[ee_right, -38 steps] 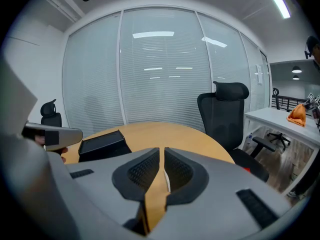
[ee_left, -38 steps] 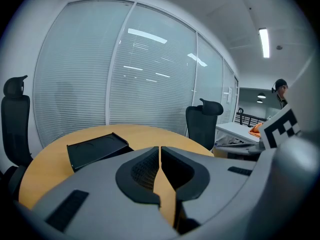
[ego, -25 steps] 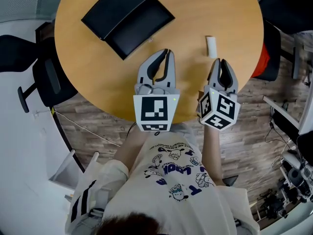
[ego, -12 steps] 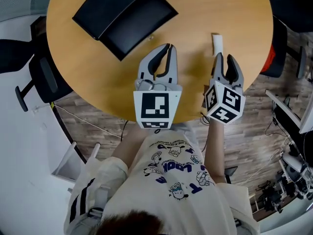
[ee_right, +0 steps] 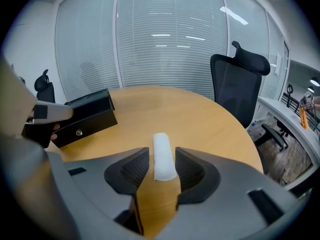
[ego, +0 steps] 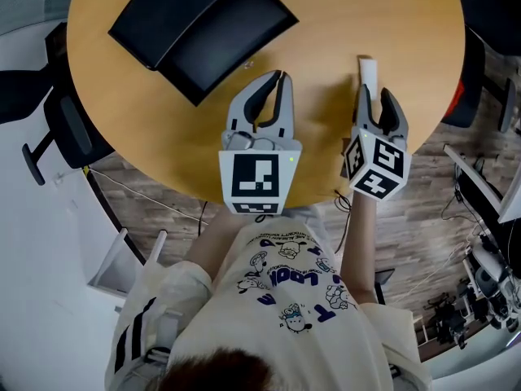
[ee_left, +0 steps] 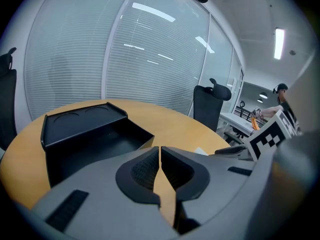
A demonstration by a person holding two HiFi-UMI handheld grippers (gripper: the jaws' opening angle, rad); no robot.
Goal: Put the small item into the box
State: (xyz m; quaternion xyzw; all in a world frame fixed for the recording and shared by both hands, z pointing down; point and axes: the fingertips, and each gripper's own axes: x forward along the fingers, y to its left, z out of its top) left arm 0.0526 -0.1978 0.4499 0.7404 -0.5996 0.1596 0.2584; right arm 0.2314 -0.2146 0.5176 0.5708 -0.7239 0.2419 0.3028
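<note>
The right gripper [ego: 371, 94] is low over the round wooden table [ego: 326, 23]. Its jaws have just been opening and now stand apart. The small white block [ee_right: 162, 156] lies flat on the wood at 12 o'clock from this gripper. Its near end sits between the pads, which stand just beside it without clamping.

The left gripper [ego: 281, 80] is over the table at 9 o'clock from the right one, its jaws together on nothing. The open black box [ego: 232, 39] sits at 10 o'clock from the left gripper, well apart from the block.
</note>
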